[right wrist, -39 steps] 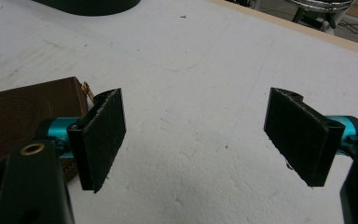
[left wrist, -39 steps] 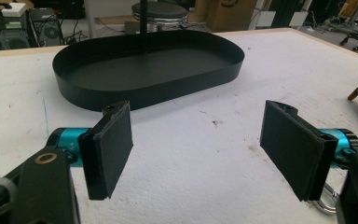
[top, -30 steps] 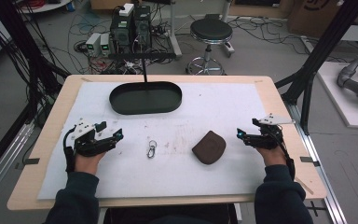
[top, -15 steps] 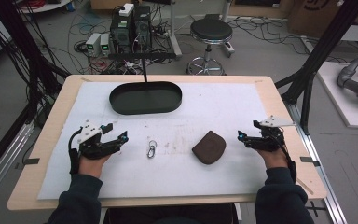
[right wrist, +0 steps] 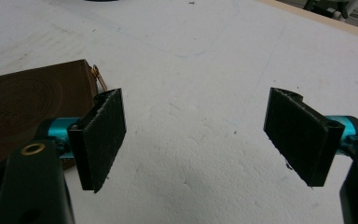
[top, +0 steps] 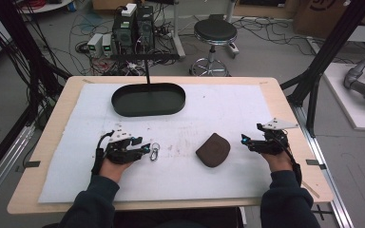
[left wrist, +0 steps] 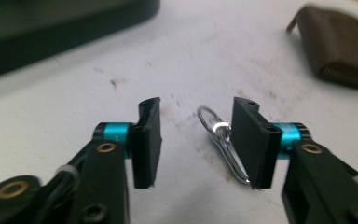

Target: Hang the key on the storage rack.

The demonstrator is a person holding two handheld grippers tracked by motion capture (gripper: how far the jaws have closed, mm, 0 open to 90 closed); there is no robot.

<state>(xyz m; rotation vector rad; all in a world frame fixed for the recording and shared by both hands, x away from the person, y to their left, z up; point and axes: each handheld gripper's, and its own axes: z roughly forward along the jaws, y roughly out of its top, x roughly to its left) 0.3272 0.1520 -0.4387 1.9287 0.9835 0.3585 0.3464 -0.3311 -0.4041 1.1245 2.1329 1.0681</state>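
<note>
no readable writing shows on your white mat [top: 180, 175], which covers a wooden table [top: 285, 95] in a workshop with cables, a stool [top: 215, 32] and equipment boxes [top: 133, 28] on the floor; the black oval tray [top: 148, 110] at the far side looks empty. your left gripper [top: 146, 149] has just been closing, its jaws set around the metal clip [left wrist: 223, 144], one pad beside it and a gap at the other. your right gripper [top: 245, 140] rests with jaws spread wide on nothing, just right of the brown pouch [top: 213, 150].
</note>
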